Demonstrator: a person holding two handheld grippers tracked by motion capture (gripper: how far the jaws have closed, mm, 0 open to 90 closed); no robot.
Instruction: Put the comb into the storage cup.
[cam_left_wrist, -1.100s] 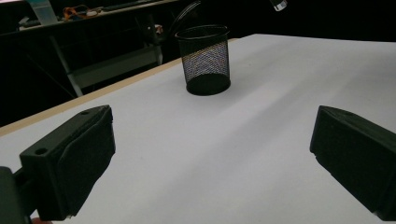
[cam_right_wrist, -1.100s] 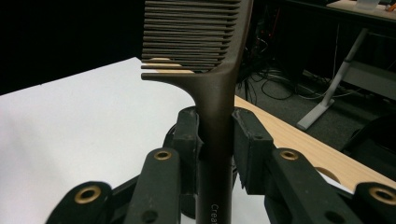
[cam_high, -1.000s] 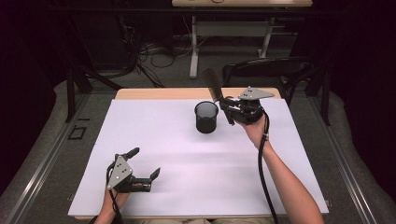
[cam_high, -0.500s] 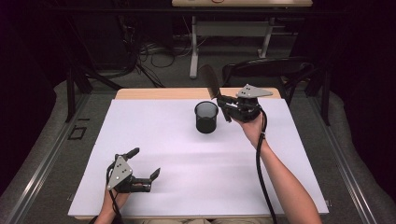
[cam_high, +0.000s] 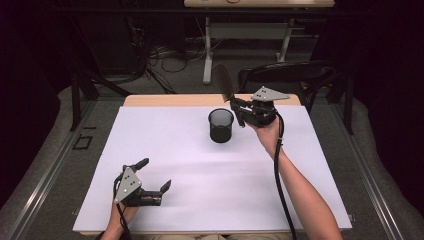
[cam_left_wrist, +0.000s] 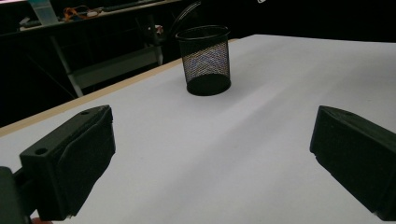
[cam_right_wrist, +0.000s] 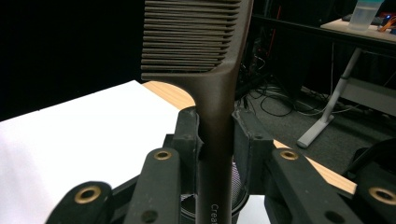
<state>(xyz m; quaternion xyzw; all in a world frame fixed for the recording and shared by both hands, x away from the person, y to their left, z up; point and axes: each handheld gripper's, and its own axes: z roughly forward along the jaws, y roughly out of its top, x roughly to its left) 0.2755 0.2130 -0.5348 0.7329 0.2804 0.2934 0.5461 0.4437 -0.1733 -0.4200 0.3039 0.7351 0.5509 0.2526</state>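
a white sheet (cam_high: 210, 185) covers the table (cam_high: 150, 100), bare wood showing along the far edge. a black mesh cup (cam_high: 221, 125) stands upright on the sheet toward the far side; a dark chair (cam_high: 290, 75) and desk legs stand beyond the table. the right gripper (cam_high: 239, 111) is raised just beside the cup, jaws closed on the handle of a dark comb (cam_high: 223, 84), teeth end up and tilted away. against the frame a second ago, the comb sits slightly higher and the left gripper (cam_high: 152, 175) is unchanged, resting low near the front edge, jaws wide apart and empty. the right gripper view shows the comb's (cam_right_wrist: 205, 60) teeth and what appears to be lettering on its handle, with the cup rim below. the left gripper view shows the cup's (cam_left_wrist: 205, 60) mesh and solid base.
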